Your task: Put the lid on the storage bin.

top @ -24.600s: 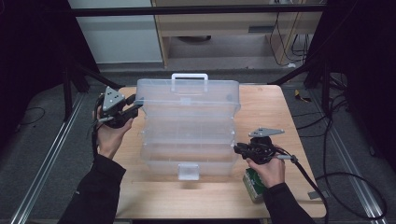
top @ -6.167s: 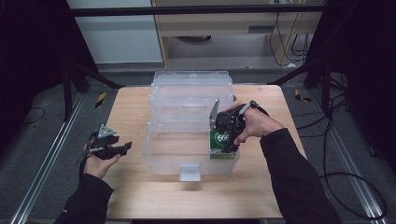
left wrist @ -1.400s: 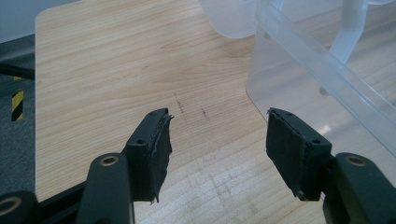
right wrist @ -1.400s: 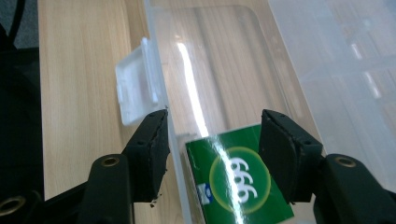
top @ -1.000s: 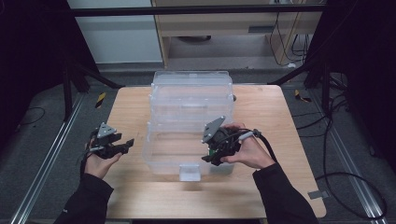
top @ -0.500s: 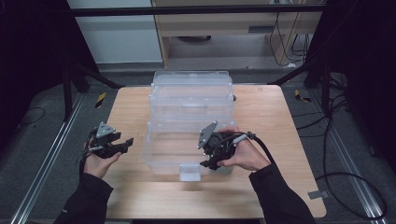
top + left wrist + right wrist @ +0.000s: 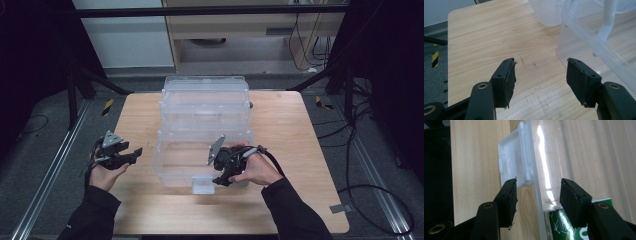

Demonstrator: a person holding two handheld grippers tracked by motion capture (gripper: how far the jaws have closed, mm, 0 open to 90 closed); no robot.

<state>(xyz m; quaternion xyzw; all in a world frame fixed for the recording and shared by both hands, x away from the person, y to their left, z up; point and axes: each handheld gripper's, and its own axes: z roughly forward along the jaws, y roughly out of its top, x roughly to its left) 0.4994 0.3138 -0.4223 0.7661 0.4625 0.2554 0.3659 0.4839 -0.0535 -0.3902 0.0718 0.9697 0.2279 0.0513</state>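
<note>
Right gripper view: the right tool point(image 7: 537, 195) is spread apart astride the clear box point(image 7: 205, 130) front wall, beside its latch point(image 7: 515, 157). If closed there, the thin wall could be flexed or the box dragged across the surface point(image 7: 300, 130). At nine o'clock, the left tool point(image 7: 540, 75) is held apart, empty, so the box is left unbraced.

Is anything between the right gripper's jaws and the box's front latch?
Nothing visible. The right gripper is open with its jaws straddling the clear front wall, the white latch just ahead. A green packet lies inside, behind the wall.

A light wooden table point(image 7: 285, 125) with rounded corners carries the things. On its middle stands a clear plastic box point(image 7: 205, 107), open, reaching toward the far edge.
</note>
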